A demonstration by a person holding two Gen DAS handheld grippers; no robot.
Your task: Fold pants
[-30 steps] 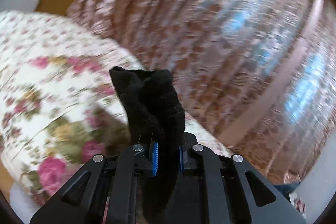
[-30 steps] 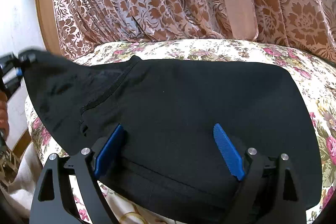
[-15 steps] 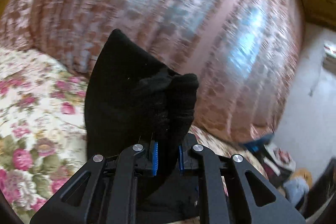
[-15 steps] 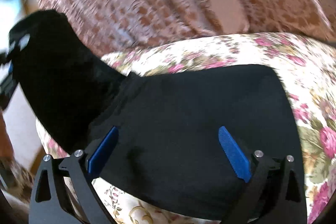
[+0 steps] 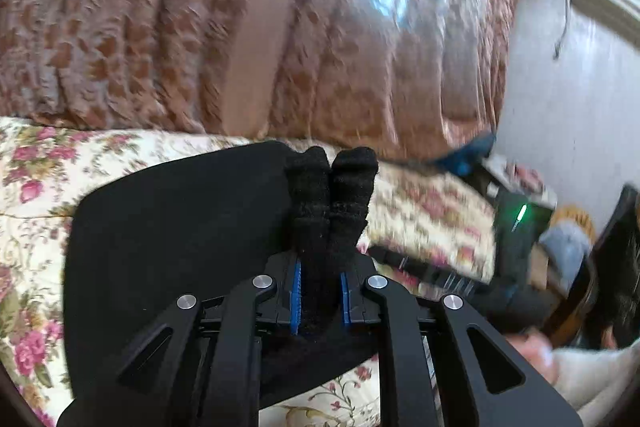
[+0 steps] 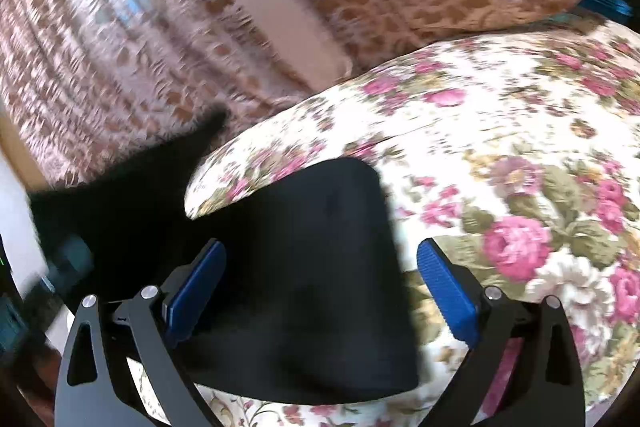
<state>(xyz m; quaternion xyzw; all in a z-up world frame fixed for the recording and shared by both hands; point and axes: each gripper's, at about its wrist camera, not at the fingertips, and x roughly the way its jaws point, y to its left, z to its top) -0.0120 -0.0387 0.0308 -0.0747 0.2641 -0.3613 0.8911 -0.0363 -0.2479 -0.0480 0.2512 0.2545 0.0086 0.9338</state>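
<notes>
Two claws work over black fabric pants (image 5: 168, 235) lying on a bed's floral quilt (image 6: 500, 155). The left claw (image 5: 320, 297) pinches a bunched fold of the pants between its blue pads (image 5: 295, 297). The right claw (image 6: 316, 291) stands spread wide above the cloth, gripping nothing. Patterned brown curtains (image 5: 200, 27) behind are blurred, and the pants' left end runs out of the right wrist view.
</notes>
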